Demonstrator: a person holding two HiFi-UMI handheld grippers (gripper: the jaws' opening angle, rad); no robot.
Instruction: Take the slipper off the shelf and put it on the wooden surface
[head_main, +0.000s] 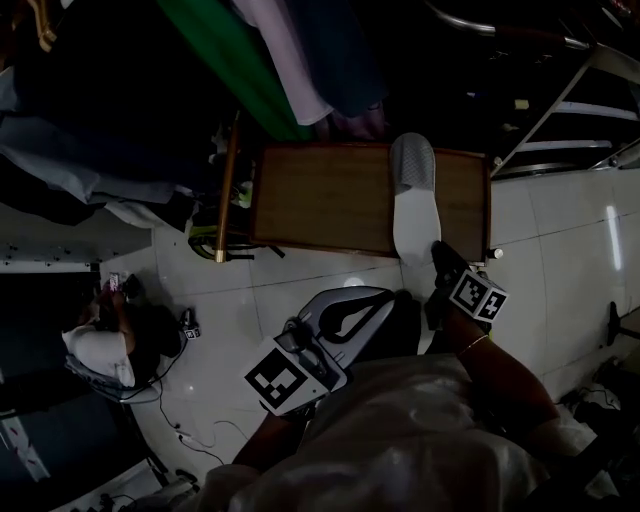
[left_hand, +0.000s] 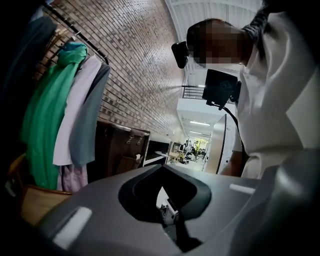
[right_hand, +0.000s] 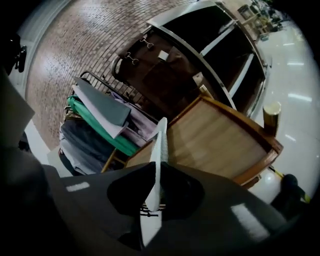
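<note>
R tool (head_main: 437, 258) clamps slipper (head_main: 414, 195) heel, toe pointing away over wooden surface (head_main: 320, 200); L tool (head_main: 372, 303) closed, empty.

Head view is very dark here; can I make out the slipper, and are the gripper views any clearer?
Head view: underexposed, but the pale slipper stands out against the wooden surface. Right gripper view: brighter, edges bent by the lens, slipper sharp and edge-on in the right claw. Left gripper view: well lit, brick wall bowed.
</note>
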